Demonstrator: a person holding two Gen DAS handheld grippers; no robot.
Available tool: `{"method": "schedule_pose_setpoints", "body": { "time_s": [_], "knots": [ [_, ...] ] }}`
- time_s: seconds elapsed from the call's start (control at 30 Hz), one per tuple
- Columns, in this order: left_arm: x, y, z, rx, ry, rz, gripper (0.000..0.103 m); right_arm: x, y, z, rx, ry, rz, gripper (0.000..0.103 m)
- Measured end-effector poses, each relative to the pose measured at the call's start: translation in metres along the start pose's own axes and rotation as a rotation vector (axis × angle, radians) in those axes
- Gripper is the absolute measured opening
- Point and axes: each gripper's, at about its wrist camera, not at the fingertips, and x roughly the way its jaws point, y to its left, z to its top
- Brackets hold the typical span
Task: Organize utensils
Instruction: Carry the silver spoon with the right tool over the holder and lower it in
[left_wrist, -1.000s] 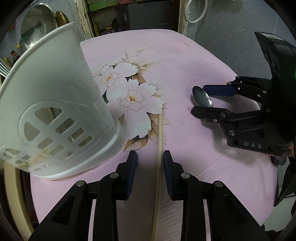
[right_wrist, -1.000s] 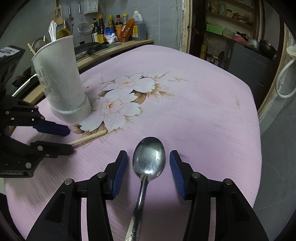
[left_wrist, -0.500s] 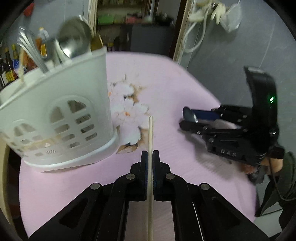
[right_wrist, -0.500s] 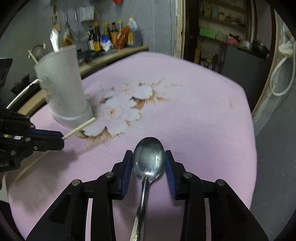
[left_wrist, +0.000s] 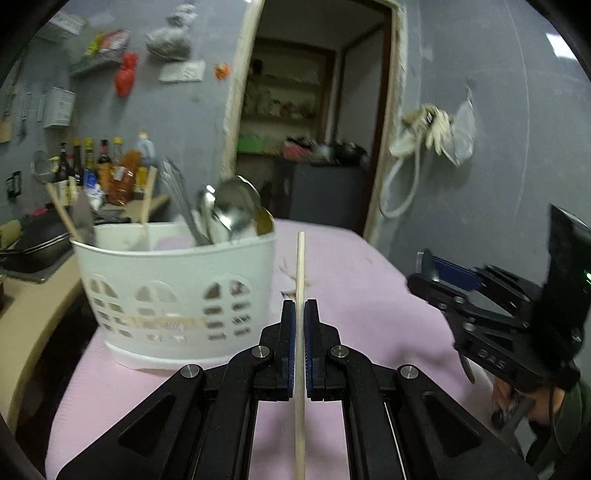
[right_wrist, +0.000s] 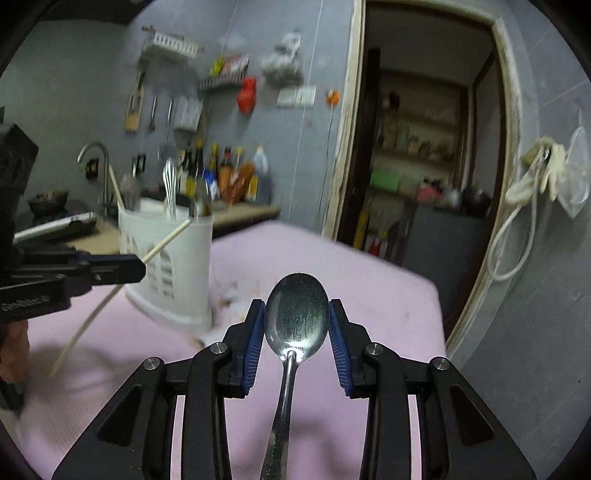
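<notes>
A thin wooden chopstick (left_wrist: 300, 280) is being pinched tight by the left gripper (left_wrist: 300, 314), up above the pink table (left_wrist: 354, 295) and just to the right of the white basket (left_wrist: 177, 291), which is standing on the table full of spoons and sticks. A metal spoon (right_wrist: 297, 317) is being squeezed by its bowl between the blue pads of the right gripper (right_wrist: 297, 325), and it is being held up over the table too.

A pale wooden chopstick (left_wrist: 300, 295) stood pinched between the left fingers (left_wrist: 289, 332); a scratched steel spoon (right_wrist: 296, 314) sat bowl-up between the right fingers (right_wrist: 255, 339).
</notes>
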Motion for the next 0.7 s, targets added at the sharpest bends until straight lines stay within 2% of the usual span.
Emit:
{"method": "schedule_pose_setpoints", "body": {
  "time_s": [0.13,0.3,0.5,0.6,0.7],
  "knots": [
    [-0.012,0.011,0.003,-0.034,-0.105,0.052,0.002,-0.014,0.009,0.018,-0.002,-0.128,-0.028,0.032],
    [-0.026,0.032,0.027,-0.071,-0.223,0.093,0.002,-0.018,0.018,0.043,0.010,-0.254,-0.019,0.032],
    [-0.034,0.073,0.064,-0.131,-0.347,0.109,0.002,-0.007,0.024,0.087,0.105,-0.406,0.106,0.032],
    [-0.038,0.108,0.084,-0.225,-0.411,0.089,0.002,0.011,0.021,0.109,0.202,-0.475,0.201,0.032],
    [-0.041,0.144,0.099,-0.337,-0.477,0.086,0.002,0.027,0.020,0.124,0.267,-0.511,0.245,0.032]
  ]
}}
